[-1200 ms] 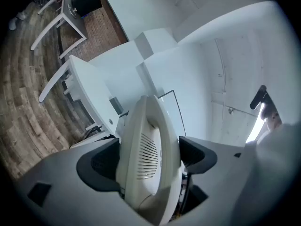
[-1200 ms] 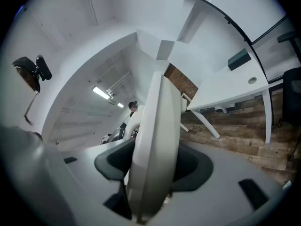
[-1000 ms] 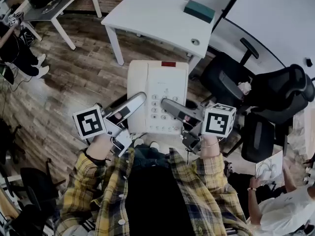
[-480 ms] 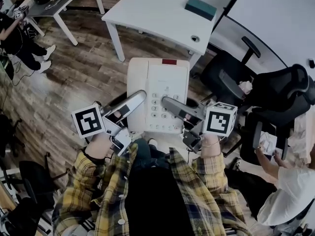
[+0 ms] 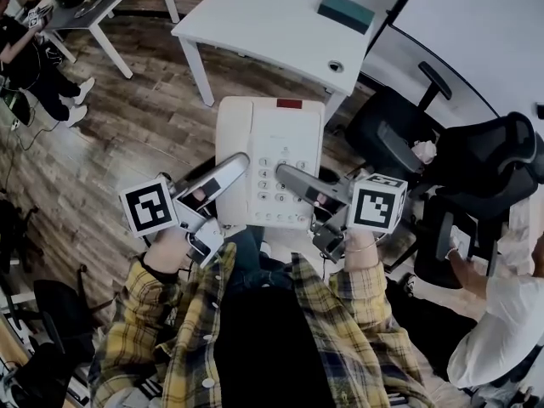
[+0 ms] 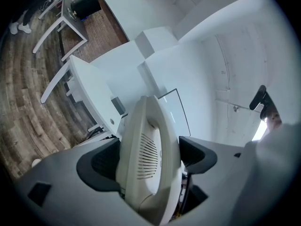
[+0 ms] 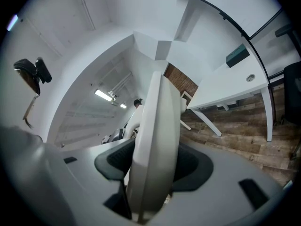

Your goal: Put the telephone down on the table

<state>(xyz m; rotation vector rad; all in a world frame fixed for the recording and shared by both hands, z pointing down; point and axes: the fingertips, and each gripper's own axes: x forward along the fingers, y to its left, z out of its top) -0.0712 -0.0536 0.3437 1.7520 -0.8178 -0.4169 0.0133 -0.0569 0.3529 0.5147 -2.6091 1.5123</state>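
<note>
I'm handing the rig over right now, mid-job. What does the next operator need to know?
Left gripper: shut on the left edge of the telephone.
Right gripper: shut on the telephone's right edge.
Telephone: held keypad up in the air between the two grippers, over the wooden floor, just short of the white table. A teal box lies on the table's far part.
Done: the telephone is gripped and off any surface.
Left: bring it over the tabletop, probably onto the bare near part, set it down flat, then open both grippers.
</note>
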